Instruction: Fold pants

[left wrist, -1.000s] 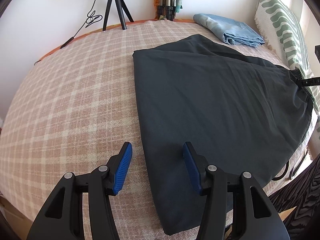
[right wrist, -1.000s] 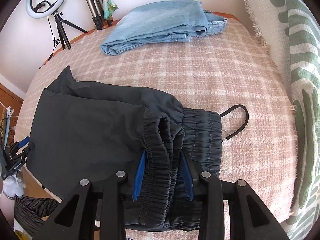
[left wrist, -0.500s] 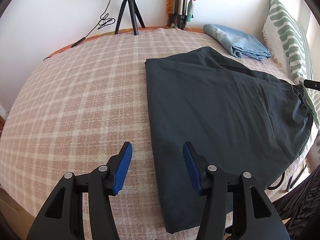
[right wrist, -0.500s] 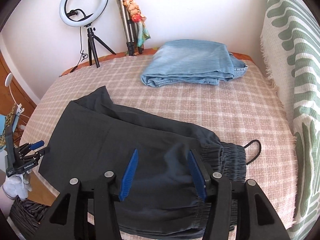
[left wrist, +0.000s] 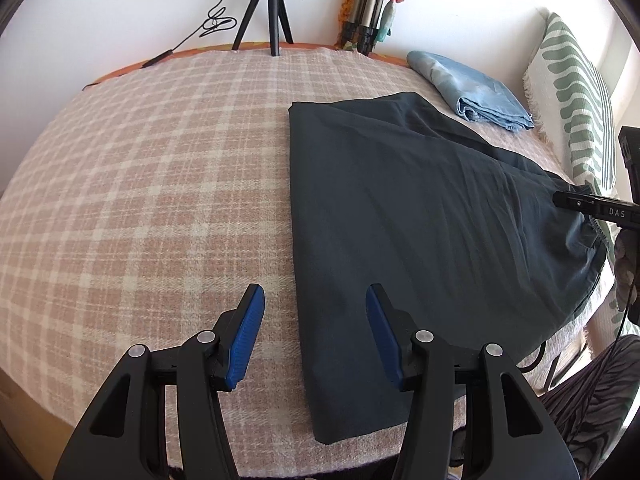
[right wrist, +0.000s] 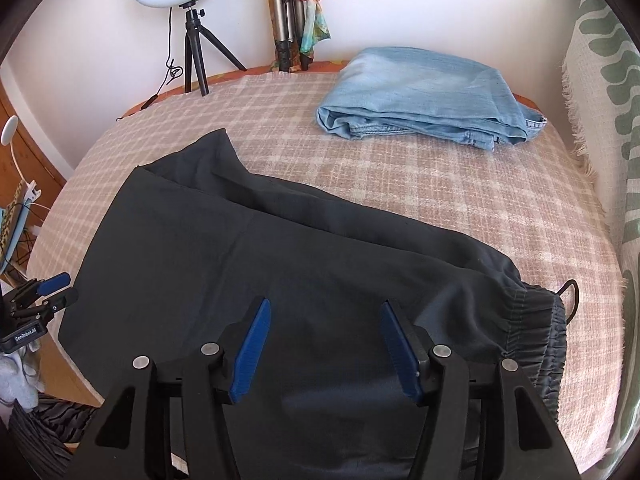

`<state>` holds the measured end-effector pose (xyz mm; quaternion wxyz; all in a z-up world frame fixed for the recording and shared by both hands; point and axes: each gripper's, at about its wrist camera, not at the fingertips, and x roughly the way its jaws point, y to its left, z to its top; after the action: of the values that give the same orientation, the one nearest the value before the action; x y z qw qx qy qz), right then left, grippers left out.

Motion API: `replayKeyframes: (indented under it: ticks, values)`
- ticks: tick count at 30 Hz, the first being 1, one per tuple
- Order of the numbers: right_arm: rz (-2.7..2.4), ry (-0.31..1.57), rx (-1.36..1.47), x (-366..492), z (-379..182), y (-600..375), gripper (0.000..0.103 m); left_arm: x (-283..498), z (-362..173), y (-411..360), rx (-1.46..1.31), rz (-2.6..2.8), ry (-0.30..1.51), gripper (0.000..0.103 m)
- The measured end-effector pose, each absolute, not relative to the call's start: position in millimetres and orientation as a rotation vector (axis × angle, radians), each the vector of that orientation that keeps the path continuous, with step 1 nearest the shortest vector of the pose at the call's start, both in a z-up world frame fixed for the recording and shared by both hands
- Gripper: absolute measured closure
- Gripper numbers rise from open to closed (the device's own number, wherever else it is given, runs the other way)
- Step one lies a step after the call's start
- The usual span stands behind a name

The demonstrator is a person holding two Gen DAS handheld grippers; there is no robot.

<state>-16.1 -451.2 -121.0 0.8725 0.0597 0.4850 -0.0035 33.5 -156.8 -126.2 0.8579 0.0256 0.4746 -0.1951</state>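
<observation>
Left wrist view: the left gripper is wide open and holds nothing, hovering over the near folded edge of the dark pants, which lie flat on the plaid blanket. The waistband end reaches toward the right, where the right gripper shows at the frame edge. Right wrist view: the right gripper is likewise spread wide and empty above the pants, with the elastic waistband just to its right and a black cord looping out beside it. Folded jeans rest well apart near the far edge; no container is in sight. A second ago the right gripper was clamped on the bunched waistband; it has since let go and pulled back, and the waistband now lies flatter.
</observation>
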Motion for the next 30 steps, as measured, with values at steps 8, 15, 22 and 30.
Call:
replayKeyframes:
  ticks: [8,15,22,30]
  values:
    - [-0.021,1.055,0.137,-9,-140,-451,0.043,31,-135,-151,0.015,-0.415,1.045,0.051]
    - [0.01,1.033,0.185,-8,-126,-441,0.043,31,-136,-148,-0.051,-0.428,1.051,0.051]
    - [0.179,1.002,0.169,26,-85,-374,0.042,34,-136,-144,-0.131,-0.461,1.059,0.052]
    - [0.318,1.039,0.079,86,-75,-274,0.041,37,-137,-147,-0.171,-0.484,1.066,0.08]
